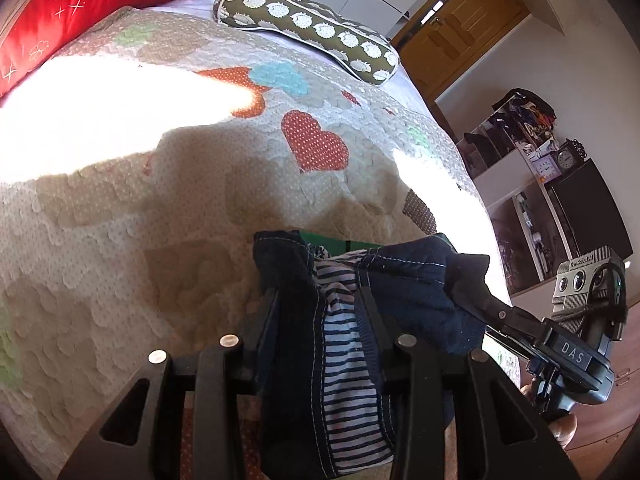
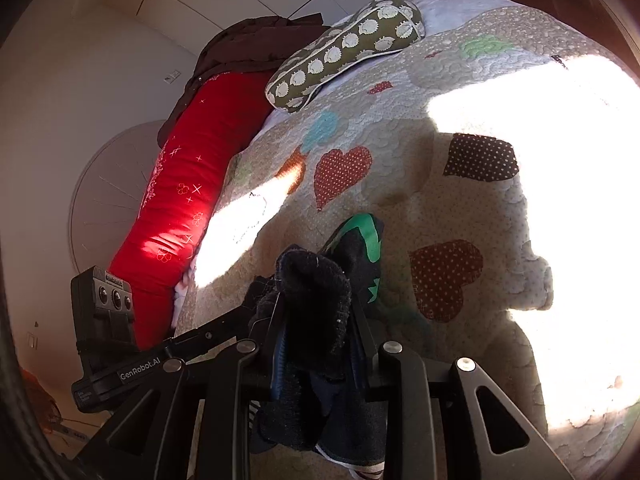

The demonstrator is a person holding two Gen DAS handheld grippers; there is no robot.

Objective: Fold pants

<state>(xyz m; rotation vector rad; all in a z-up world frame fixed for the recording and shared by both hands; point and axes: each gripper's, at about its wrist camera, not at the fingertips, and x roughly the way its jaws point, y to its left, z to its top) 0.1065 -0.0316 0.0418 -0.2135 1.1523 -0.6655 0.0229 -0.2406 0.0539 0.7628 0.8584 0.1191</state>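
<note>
While both tongs clamp the pants (image 1: 352,320): left tongs (image 1: 320,304), right tongs (image 2: 318,316), open quilt (image 1: 120,240) ahead.

Dark navy denim pants (image 1: 408,280), matt and coarse with pale topstitching, show a striped cotton lining. The left tool (image 1: 320,300) and right tool (image 2: 316,320) are matt black plastic with bright metal rivets. The bed's quilt (image 1: 200,208) is puckered, dotted cloth with stitched heart patches. A red bolster (image 2: 180,200) has a satin sheen. Glossy varnished wood forms the door (image 1: 460,28).
</note>
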